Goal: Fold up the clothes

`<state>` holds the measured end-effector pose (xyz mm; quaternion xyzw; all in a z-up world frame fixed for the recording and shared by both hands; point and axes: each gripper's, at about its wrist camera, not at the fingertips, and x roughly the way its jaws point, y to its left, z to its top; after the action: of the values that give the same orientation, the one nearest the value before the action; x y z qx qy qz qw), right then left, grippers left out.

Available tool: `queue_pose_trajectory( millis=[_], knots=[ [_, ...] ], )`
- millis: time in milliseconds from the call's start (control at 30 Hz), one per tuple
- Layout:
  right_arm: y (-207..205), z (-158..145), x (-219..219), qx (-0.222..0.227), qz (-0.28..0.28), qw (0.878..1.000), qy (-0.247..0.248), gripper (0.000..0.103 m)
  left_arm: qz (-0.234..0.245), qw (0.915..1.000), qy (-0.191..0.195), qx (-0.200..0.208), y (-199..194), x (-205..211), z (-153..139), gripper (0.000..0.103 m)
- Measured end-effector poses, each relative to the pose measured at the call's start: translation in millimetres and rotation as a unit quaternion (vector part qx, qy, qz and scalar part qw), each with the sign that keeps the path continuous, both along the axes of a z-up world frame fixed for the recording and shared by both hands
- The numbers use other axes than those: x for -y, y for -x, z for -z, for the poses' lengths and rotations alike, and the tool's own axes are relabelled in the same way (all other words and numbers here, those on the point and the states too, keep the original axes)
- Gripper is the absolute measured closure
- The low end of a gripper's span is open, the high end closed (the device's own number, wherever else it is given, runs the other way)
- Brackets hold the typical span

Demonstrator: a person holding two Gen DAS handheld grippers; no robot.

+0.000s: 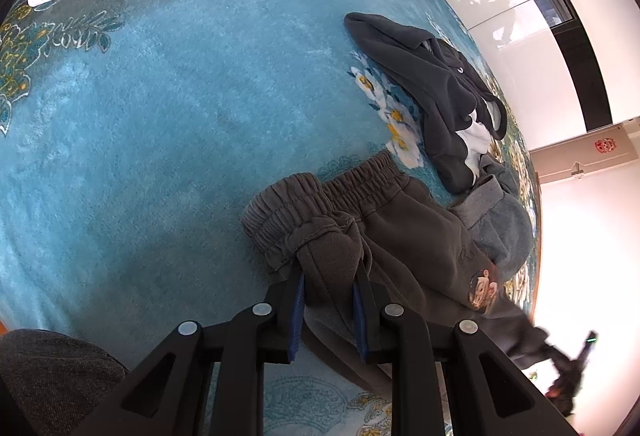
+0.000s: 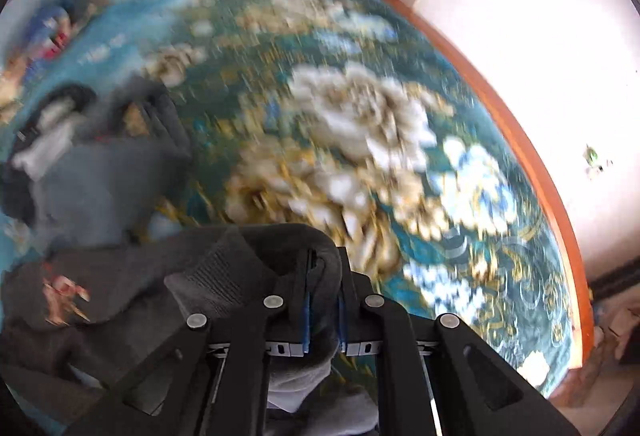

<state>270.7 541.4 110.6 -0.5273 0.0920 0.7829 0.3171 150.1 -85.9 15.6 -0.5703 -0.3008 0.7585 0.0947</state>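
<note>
Gripping the brown sweatpants (image 1: 384, 232) by the bunched waistband end, the left claw (image 1: 329, 290) was clenched on them; the right claw (image 2: 323, 296) pinched the far leg end. The pants' length ran between both claws across the blue blanket (image 1: 160, 116).

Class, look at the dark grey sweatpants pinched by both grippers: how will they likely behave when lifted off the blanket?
The sweatpants will probably sag between the left gripper and right gripper, since the cloth already bunches and droops. The thick fleece looks grippy, so slipping seems unlikely. The elastic waistband should stay gathered.
</note>
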Motion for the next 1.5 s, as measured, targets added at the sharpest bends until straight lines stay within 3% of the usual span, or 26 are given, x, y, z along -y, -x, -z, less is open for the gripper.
queue_pose_trajectory(
  millis=[100, 133, 167, 200, 267, 300, 433, 500, 600, 700, 833, 933, 1100, 1200, 1333, 1500],
  knots=[
    [-16, 38, -10, 0.033, 0.037, 0.998, 0.029, 0.090, -0.001, 1.0000, -0.002, 0.003, 0, 0, 2, 0.080],
    [-19, 38, -10, 0.032, 0.042, 0.998, 0.029, 0.087, -0.001, 1.0000, -0.003, 0.003, 0, 0, 2, 0.080],
    [-22, 34, -10, 0.026, 0.045, 0.998, 0.026, 0.076, -0.002, 1.0000, -0.004, 0.004, 0, 0, 3, 0.079],
    [-25, 29, -10, 0.020, 0.047, 0.998, 0.022, 0.057, -0.002, 1.0000, -0.005, 0.005, 1, 1, 3, 0.079],
    [-30, 12, -8, -0.001, 0.051, 0.999, 0.008, 0.046, -0.003, 1.0000, -0.007, 0.006, 1, 1, 4, 0.079],
    [-29, -3, -4, -0.017, 0.048, 0.999, -0.009, 0.046, -0.004, 0.9999, -0.008, 0.006, 1, 1, 4, 0.079],
    [3, -51, 52, -0.080, -0.049, 0.995, -0.031, 0.040, -0.006, 0.9999, -0.012, 0.008, 1, 1, 6, 0.078],
    [32, -54, 93, -0.091, -0.115, 0.989, -0.002, 0.035, -0.007, 0.9998, -0.015, 0.009, 2, 1, 7, 0.078],
    [87, -37, 172, -0.089, -0.204, 0.972, 0.071, 0.035, -0.008, 0.9997, -0.018, 0.011, 2, 1, 8, 0.078],
    [135, -10, 259, -0.063, -0.276, 0.947, 0.154, 0.035, -0.009, 0.9998, -0.013, 0.011, -7, 5, 3, 0.078],
    [157, 4, 344, -0.023, -0.366, 0.914, 0.172, 0.035, 0.000, 0.9998, 0.010, 0.016, -15, 12, -2, 0.077],
    [155, 15, 365, 0.006, -0.406, 0.902, 0.144, 0.035, 0.023, 0.9986, 0.037, 0.030, -15, 16, 2, 0.076],
    [166, 41, 365, 0.035, -0.401, 0.903, 0.149, 0.035, 0.037, 0.9959, 0.040, 0.073, -9, 28, 15, 0.076],
    [178, 51, 372, 0.045, -0.421, 0.894, 0.145, 0.035, 0.029, 0.9951, 0.036, 0.087, -10, 32, 21, 0.076],
    [201, 67, 398, 0.081, -0.479, 0.868, 0.105, 0.035, 0.017, 0.9937, 0.029, 0.107, -11, 33, 32, 0.075],
    [217, 94, 425, 0.146, -0.552, 0.818, 0.068, 0.035, 0.005, 0.9949, -0.005, 0.100, -11, 38, 36, 0.076]
  ],
)
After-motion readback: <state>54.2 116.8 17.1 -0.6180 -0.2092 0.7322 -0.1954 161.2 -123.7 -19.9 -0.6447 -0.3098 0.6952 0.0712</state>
